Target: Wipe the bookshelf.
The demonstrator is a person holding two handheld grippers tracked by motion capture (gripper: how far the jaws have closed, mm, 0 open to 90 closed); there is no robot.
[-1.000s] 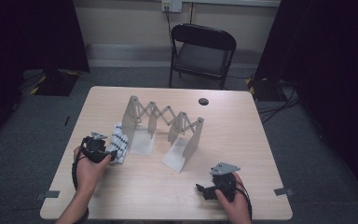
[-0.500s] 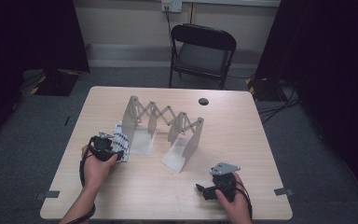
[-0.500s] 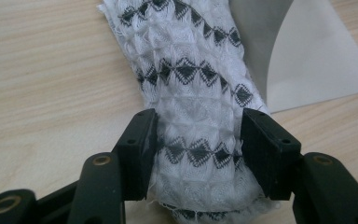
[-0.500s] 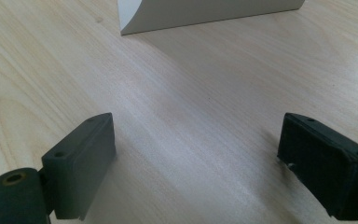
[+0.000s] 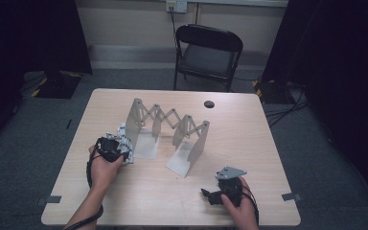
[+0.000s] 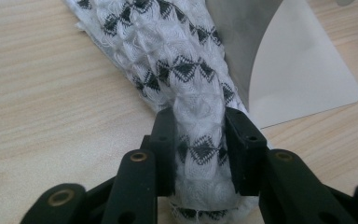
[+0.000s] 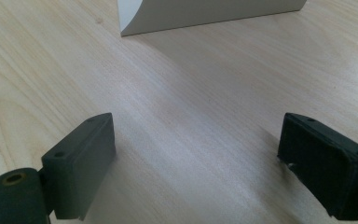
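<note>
Here the left gripper (image 6: 198,140), its jaws just closing, pinches the white-and-black knitted cloth (image 6: 177,70) lying near the table's (image 5: 268,143) left edge, beside the metal rack (image 5: 165,129). The right gripper (image 7: 196,163) rests wide, holding nothing, near the front edge.

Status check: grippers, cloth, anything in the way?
Left gripper just closed, pinching patterned cloth. Right gripper open, idle above table. Cloth lies against expanding rack base.
</note>
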